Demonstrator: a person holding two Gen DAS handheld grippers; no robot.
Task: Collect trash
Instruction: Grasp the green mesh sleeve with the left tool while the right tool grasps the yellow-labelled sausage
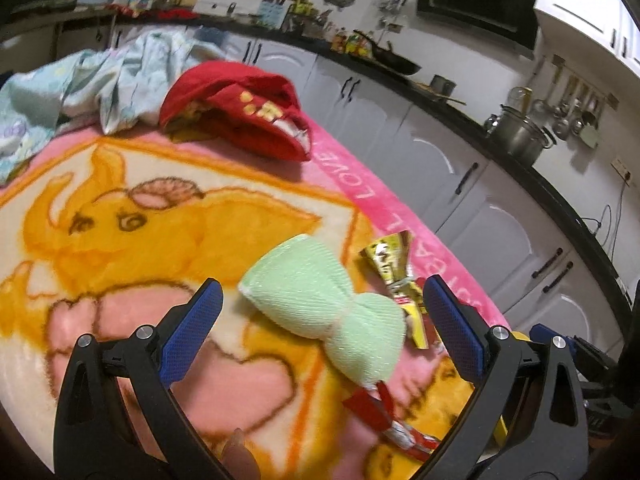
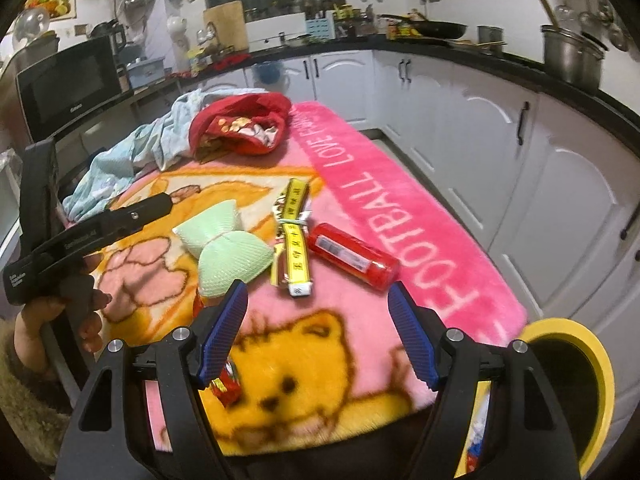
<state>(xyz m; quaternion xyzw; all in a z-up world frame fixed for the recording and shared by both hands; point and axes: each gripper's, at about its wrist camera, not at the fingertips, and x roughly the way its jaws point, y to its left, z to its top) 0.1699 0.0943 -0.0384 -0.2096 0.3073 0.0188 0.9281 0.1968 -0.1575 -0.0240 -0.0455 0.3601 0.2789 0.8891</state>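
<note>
bow (image 2: 218, 246) left of wrappers (image 2: 294, 236), on blanket (image 2: 360, 208)

The pink blanket (image 2: 400, 200) carries white capital letters along its right-hand border: "FOOTBALL LOVE", then a word beginning "F" that blurs away; from the left wrist only "LOVE" reads clearly. Print on the microwave (image 2: 68, 84), the red packet (image 2: 354, 256) and the yellow wrapper (image 2: 296, 240) is too small to read.
</note>
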